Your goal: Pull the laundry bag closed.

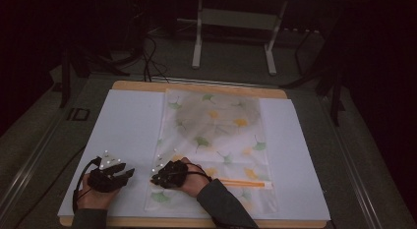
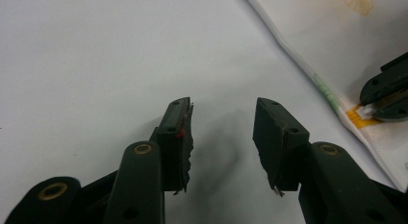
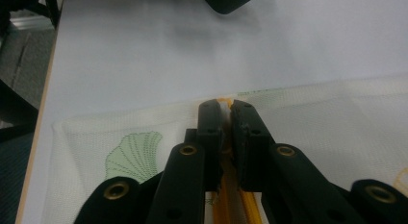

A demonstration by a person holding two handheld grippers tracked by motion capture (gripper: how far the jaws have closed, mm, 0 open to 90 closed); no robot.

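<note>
A sheer mesh bag (image 1: 216,135) printed with green and yellow leaves lies flat on a white sheet (image 1: 123,126). An orange zipper (image 1: 246,183) runs along the bag's near end. My right gripper (image 1: 155,179) sits at the zipper's left end, shut on the small white zipper pull (image 3: 225,107); the right gripper view shows the jaws (image 3: 227,111) pressed together over it, with the orange zipper tape (image 3: 220,209) below. My left gripper (image 1: 129,173) rests just left of the bag over bare sheet, and its jaws (image 2: 223,132) stand open with nothing between them. The right gripper (image 2: 385,96) shows at the bag's edge (image 2: 337,46).
The white sheet lies on a wooden board (image 1: 196,85) with a dark floor around it. A pale table frame (image 1: 233,37) and cables (image 1: 147,57) stand beyond the far edge. Bare sheet stretches left and right of the bag.
</note>
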